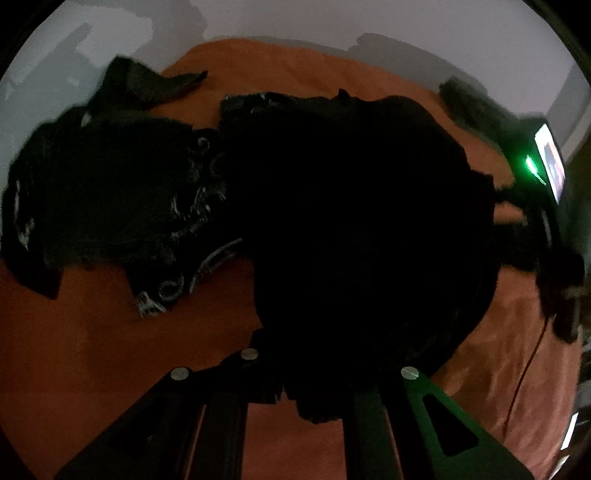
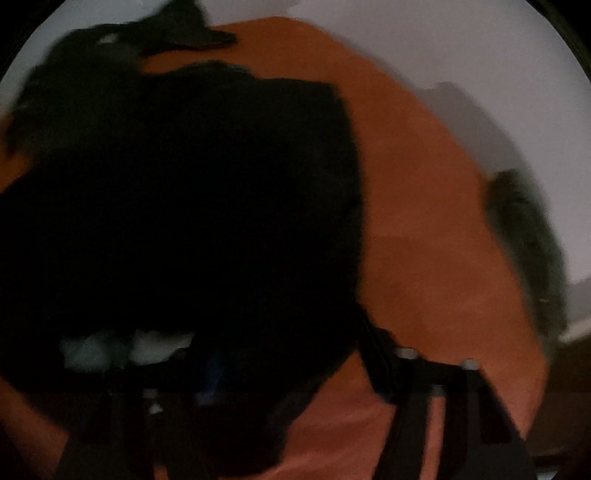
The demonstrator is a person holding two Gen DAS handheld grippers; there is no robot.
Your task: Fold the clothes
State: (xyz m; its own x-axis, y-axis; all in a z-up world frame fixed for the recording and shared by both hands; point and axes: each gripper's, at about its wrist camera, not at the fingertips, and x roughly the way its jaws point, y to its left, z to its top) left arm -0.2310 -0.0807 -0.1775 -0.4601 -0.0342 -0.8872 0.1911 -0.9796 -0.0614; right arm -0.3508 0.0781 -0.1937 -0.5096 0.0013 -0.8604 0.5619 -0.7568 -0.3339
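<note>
Down at the bottom of the left wrist view, the left gripper (image 1: pixel 317 384) has its fingers buried in a big black garment (image 1: pixel 351 221); the cloth bunches right between them, so they look clamped on it, though the tips are swallowed by the dark fabric. That garment fills the centre of the frame, spread over an orange bedsheet (image 1: pixel 92 350).

Over in the right wrist view, everything is smeared with blur. The right gripper (image 2: pixel 280 369) sits low in the frame, the same black garment (image 2: pixel 184 203) draped across it and hiding the left finger. Whether those fingers are apart or together, I cannot tell. A pale patch (image 2: pixel 125 350) shows at the garment's lower edge.

Further back, middle left of the left view, a second black garment with a pale swirling print (image 1: pixel 129 206) lies flat, touching the big one. Beyond it, upper left, another dark piece (image 1: pixel 147 85). At the right edge, a lit screen (image 1: pixel 552 162) with a green light (image 1: pixel 529 162) beside it. Behind all, a pale wall (image 1: pixel 332 22).
</note>
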